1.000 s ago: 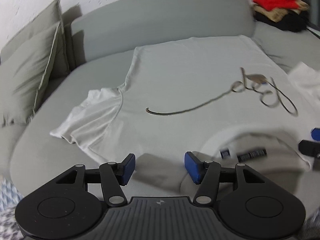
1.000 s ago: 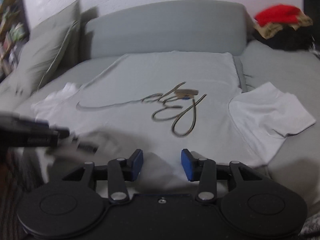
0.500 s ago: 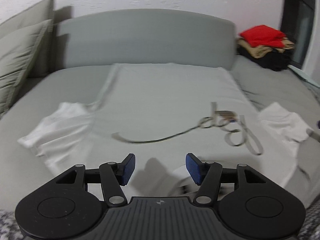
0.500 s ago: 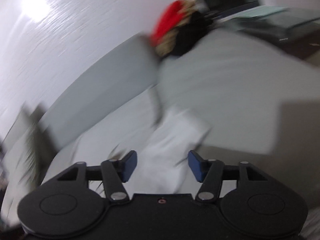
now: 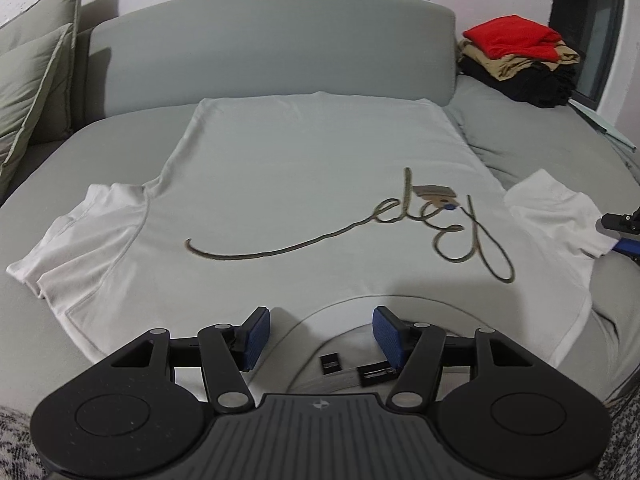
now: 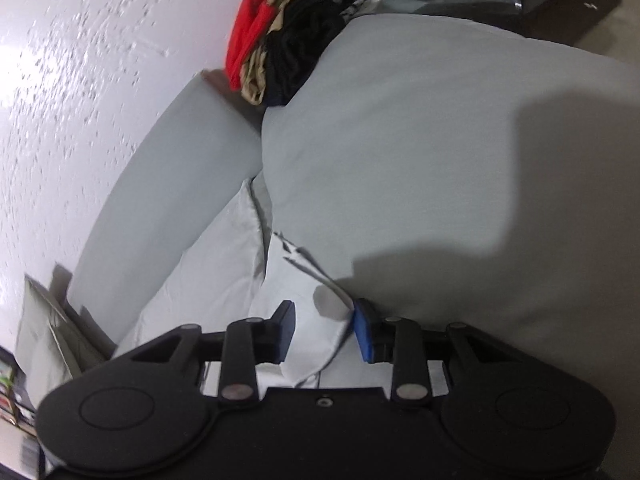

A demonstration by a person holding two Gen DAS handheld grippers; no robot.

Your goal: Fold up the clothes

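White T-shirt lies flat, front up, on grey sofa. Left gripper pitched down over collar, jaws apart, holding nothing. Right gripper rolled sideways at right sleeve; jaws closing, sleeve edge between pads, contact unclear. Collar labels partly hidden behind left gripper.

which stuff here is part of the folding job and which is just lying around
In the job:
- white t-shirt, spread flat on the sofa
- its right sleeve, between the closing jaws of the right hand-held gripper
- left hand-held gripper, open near the collar

Just lying about:
- pile of red, tan and black clothes
- cushions
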